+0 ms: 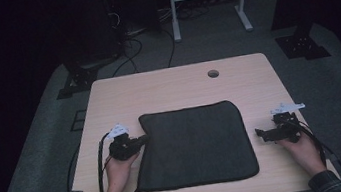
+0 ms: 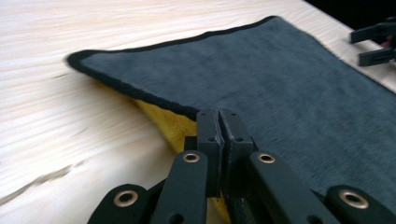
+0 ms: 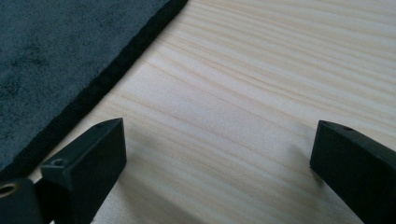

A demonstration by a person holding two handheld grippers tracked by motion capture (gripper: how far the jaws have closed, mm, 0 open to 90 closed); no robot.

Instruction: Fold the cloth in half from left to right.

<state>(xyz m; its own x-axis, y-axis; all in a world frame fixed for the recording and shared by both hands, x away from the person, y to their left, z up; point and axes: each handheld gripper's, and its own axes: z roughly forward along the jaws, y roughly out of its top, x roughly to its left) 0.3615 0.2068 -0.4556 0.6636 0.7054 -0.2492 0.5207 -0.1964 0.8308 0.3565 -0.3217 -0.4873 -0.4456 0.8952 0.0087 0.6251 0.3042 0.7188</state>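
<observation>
A: We read the high view first. The dark grey cloth (image 1: 196, 145) lies flat at the centre of the worktop (image 1: 167, 84), nearer the person's edge than the far one. The left tool (image 1: 139, 141) meets the cloth's border at about 9 o'clock of the cloth.

B: In the left gripper view we see why. The left tool (image 2: 218, 122) is clenched on the cloth's (image 2: 280, 88) bound edge, jaws pressed together with the fabric pinched between them. The edge is lifted just there, so the yellow underside (image 2: 175, 128) shows beneath the grey face.

A: We judge that a grip at the border, rather than on the flat, gives a hem to pull, whether for folding or for turning the cloth over.

B: The right tool (image 1: 262, 135) sits at about 3 o'clock of the cloth, near its border but apart from it. In the right gripper view its jaws stand wide, released, with bare wood between them and the black hem (image 3: 100, 79) passing at 10 o'clock.

A: We take it that this tool is poised level with the left one, so both sides could be raised evenly once it closes in.

B: The cable hole (image 1: 213, 74) at 12 o'clock of the worktop plays no part.
</observation>
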